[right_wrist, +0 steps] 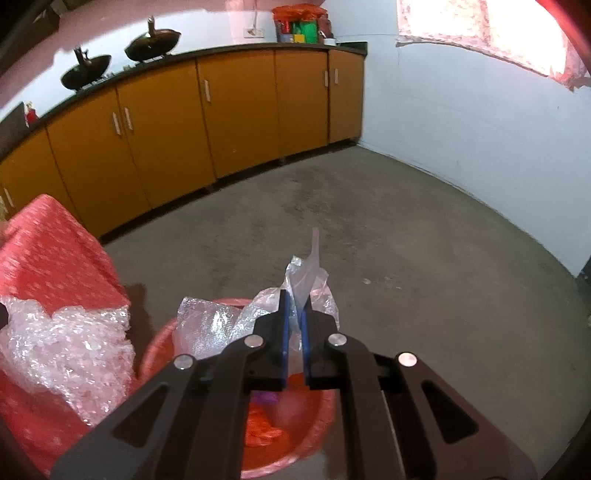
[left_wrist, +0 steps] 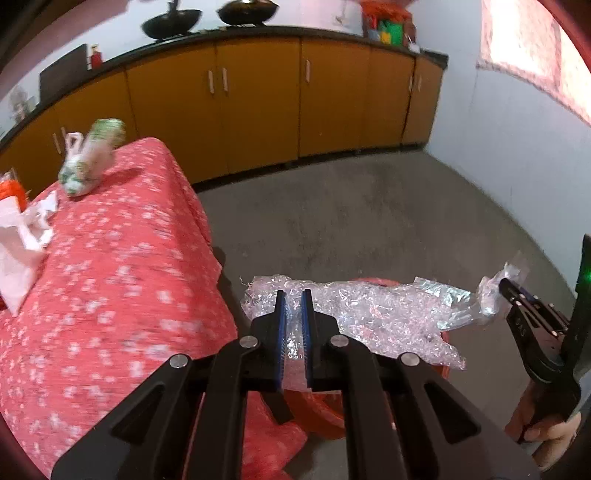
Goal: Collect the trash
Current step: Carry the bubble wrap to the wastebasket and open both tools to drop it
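- The left gripper (left_wrist: 294,295) has its blue-padded jaws nearly together, pinched on one end of a sheet of bubble wrap (left_wrist: 369,314); the wrap bunches up between the pads
- The right gripper (right_wrist: 294,299) is likewise almost closed, clamped on the other end of the same wrap, where a clear thin flap (right_wrist: 312,266) sticks up past its fingertips; in the left view this gripper (left_wrist: 511,291) shows at the right edge, biting the twisted tip of the wrap, with the person's hand (left_wrist: 546,435) below it
- The wrap hangs stretched between the two grippers, above a red tub (right_wrist: 314,424) that stands on the floor (right_wrist: 406,240); part of it sags inside the tub's rim, and one end lies against the side of the table; orange scraps (right_wrist: 266,424) lie in the tub's bottom
- Just left of the tub stands a table under a red cloth (left_wrist: 110,277) with white specks; the cloth's corner drapes down beside the tub
- On the table, near its far edge, sits a crumpled green-and-white bag (left_wrist: 90,158); at the left edge lie white paper (left_wrist: 22,236) and something orange (left_wrist: 13,190), partly cut off
- Beyond the floor runs a row of orange cabinets (right_wrist: 240,110) under a dark counter (right_wrist: 229,48); two black woks (right_wrist: 151,40) stand on the counter, and bright packets (right_wrist: 299,22) are piled near its right end
- A white wall (right_wrist: 461,129) meets the cabinets at the right corner; a lit curtain (right_wrist: 498,33) hangs high on it
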`<state>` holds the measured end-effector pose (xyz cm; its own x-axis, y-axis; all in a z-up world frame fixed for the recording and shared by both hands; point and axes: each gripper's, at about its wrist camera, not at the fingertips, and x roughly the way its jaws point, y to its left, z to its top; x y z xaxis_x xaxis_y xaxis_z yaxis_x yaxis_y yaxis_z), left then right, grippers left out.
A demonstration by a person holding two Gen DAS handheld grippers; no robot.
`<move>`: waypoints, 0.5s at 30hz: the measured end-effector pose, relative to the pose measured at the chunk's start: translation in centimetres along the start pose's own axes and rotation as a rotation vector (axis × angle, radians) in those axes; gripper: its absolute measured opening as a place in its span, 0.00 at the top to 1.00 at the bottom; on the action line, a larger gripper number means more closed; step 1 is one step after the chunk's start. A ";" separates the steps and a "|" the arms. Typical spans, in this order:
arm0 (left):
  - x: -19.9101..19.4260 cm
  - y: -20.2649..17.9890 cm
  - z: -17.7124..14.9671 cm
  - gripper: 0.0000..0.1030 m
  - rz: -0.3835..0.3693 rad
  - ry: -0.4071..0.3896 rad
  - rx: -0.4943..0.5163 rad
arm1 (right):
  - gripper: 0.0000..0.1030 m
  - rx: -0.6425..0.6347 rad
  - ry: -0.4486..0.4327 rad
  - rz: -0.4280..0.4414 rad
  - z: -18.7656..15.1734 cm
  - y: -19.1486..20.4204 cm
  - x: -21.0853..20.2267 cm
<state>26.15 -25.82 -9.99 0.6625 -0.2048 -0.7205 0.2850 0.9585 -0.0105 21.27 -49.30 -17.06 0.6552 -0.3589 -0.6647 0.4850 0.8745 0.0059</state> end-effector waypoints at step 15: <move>5.0 -3.9 -1.5 0.91 0.000 0.111 0.069 | 0.88 0.020 0.061 0.074 -0.8 1.0 3.2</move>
<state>27.29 -30.26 -14.57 0.5829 -0.1784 -0.7927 0.3348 0.9417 0.0343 23.38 -49.35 -19.78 0.6535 -0.2723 -0.7062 0.4481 0.8912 0.0711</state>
